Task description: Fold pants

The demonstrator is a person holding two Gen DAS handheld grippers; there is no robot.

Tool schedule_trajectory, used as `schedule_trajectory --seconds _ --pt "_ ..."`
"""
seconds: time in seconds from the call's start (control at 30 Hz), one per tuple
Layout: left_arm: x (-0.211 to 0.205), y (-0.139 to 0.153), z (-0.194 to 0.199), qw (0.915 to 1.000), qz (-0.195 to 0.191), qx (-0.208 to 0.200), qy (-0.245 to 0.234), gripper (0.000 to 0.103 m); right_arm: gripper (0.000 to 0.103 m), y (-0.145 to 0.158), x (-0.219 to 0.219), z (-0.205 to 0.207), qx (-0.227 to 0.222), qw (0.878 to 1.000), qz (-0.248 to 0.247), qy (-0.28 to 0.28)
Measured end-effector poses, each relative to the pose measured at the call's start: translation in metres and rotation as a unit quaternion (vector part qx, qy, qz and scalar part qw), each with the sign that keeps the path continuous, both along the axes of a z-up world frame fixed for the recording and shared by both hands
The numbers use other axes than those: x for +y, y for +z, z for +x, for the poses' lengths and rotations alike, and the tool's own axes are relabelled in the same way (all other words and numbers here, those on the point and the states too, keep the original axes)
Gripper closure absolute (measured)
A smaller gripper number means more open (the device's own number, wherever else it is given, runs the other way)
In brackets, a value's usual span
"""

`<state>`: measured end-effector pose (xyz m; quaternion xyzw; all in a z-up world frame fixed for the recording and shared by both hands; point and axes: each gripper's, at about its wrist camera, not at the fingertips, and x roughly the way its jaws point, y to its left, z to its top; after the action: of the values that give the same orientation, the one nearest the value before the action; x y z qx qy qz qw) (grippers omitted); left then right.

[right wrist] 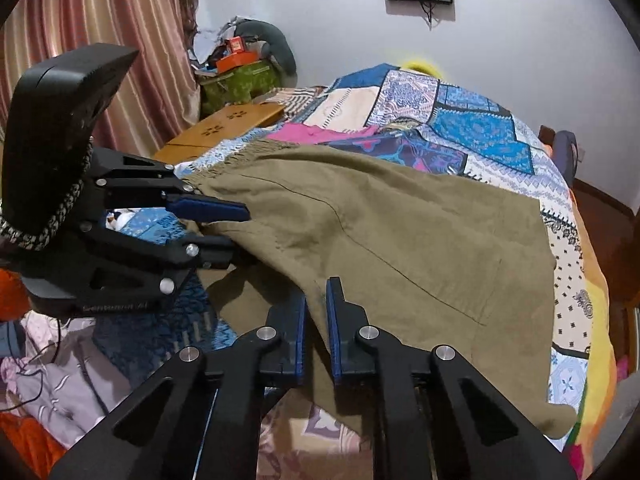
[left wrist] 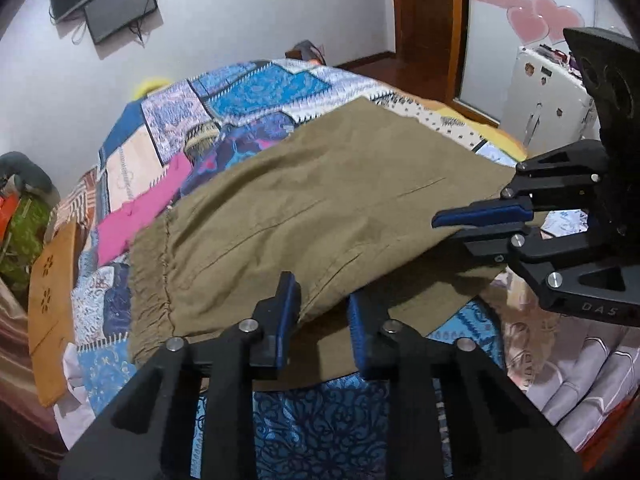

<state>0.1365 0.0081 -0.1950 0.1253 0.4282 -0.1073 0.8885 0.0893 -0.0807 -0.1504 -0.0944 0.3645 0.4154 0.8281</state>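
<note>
The olive-brown pants [left wrist: 304, 208] lie spread across the patchwork quilt [left wrist: 256, 92] of the bed, their gathered elastic waistband [left wrist: 150, 280] toward the wooden lap tray [left wrist: 52, 304] at the curtain side, the leg ends toward the far side of the bed. The near edge of the pants is lifted off the quilt, and a lower layer of the same cloth lies flat beneath it.

The left tool [left wrist: 324, 316] sits at that raised near edge, just beside the waistband end. Its blue-padded fingers [left wrist: 290, 312] stand a little apart with a fold of cloth between them; the right wrist view shows its pads above and below the fabric, so it seems to be pinching the pants, though contact is hard to confirm.

The right tool [right wrist: 316, 320] holds the same near edge further from the waistband, its fingers [right wrist: 334, 328] close together with a ridge of pants cloth pinched between them.

A pink garment [left wrist: 140, 208] lies on the quilt just beyond the waistband.
</note>
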Motion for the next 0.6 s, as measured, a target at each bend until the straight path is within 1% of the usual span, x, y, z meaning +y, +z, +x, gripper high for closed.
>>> schedule_trajectory --seconds 0.17,0.3,0.37,0.4,0.47,0.53,0.57,0.6 --pt "0.001 0.005 -0.011 0.9996 -0.027 0.009 -0.008 0.081 0.095 0.004 -0.006 -0.01 0.002 1.0 0.001 0.002" --pt "0.002 -0.005 -0.016 0.9988 -0.041 0.027 -0.006 0.081 0.095 -0.004 -0.007 -0.015 0.012 1.0 -0.006 0.001" --pt "0.002 -0.012 -0.017 0.9982 -0.041 0.044 -0.003 0.081 0.094 -0.011 -0.006 -0.014 0.028 1.0 -0.011 0.002" --pt "0.003 -0.014 -0.017 0.9979 -0.042 0.048 -0.001 0.081 0.09 -0.013 -0.006 -0.014 0.037 0.999 -0.013 0.003" --pt "0.006 -0.015 -0.02 0.9973 -0.048 0.055 0.001 0.08 0.088 -0.014 -0.006 -0.014 0.046 0.999 -0.015 0.001" --pt "0.01 -0.01 -0.024 0.9966 -0.056 0.06 0.0 0.076 0.085 -0.009 -0.01 -0.015 0.051 0.999 -0.013 0.0" --pt "0.012 -0.007 -0.025 0.9962 -0.062 0.062 -0.001 0.075 0.081 -0.005 -0.012 -0.015 0.054 0.999 -0.006 0.0" --pt "0.015 -0.004 -0.027 0.9957 -0.069 0.063 -0.002 0.072 0.077 -0.002 -0.015 -0.015 0.057 0.998 0.002 0.0"
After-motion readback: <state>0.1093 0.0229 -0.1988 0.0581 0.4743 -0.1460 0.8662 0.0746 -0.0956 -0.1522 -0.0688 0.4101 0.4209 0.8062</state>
